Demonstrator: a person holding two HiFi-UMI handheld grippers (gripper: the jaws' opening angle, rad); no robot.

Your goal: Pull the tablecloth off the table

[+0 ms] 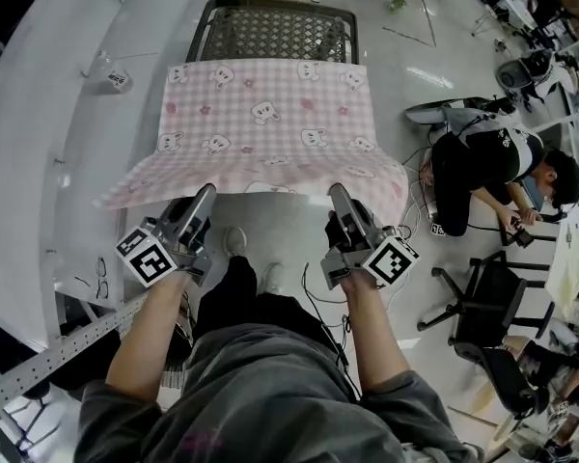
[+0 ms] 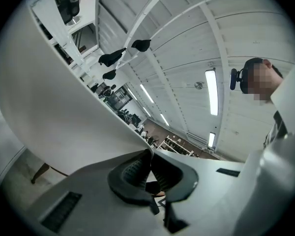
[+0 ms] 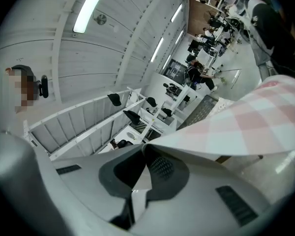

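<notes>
Tablecloth: the pink checked tablecloth (image 1: 270, 128) covers most of the table (image 1: 270, 29). Its near hem hangs off the table's near edge, and a strip of dark mesh top shows bare at the table's far end.
Left gripper: my left gripper (image 1: 205, 199) is below the table's near edge, toward its left. The jaws are clamped on the hem, and in its own view the cloth's pale underside spreads out from between them.
Right gripper: my right gripper (image 1: 338, 197) is below the same edge, toward its right. It is pinched on a thin fold of the checked cloth.
Slip: each bite looks shallow, right at the hem. I judge a sharp tug could draw the fabric out of one pair of jaws.
Skew: if one side lets go or lags, the cloth would likely swing round on the table and bunch at one corner.
Snag: the mesh top and the table's corners could catch the weave, and a hard pull against that may tear it.
Table: it looks light, so a snag could drag it toward me.
Underfoot: my shoes (image 1: 236, 242) stand just below the table's near edge. Slack cloth dropping there could get stepped on.
Bystander: a person (image 1: 482, 167) crouches on the floor right of the table, well apart. Only a wide sideways fling would reach them.
</notes>
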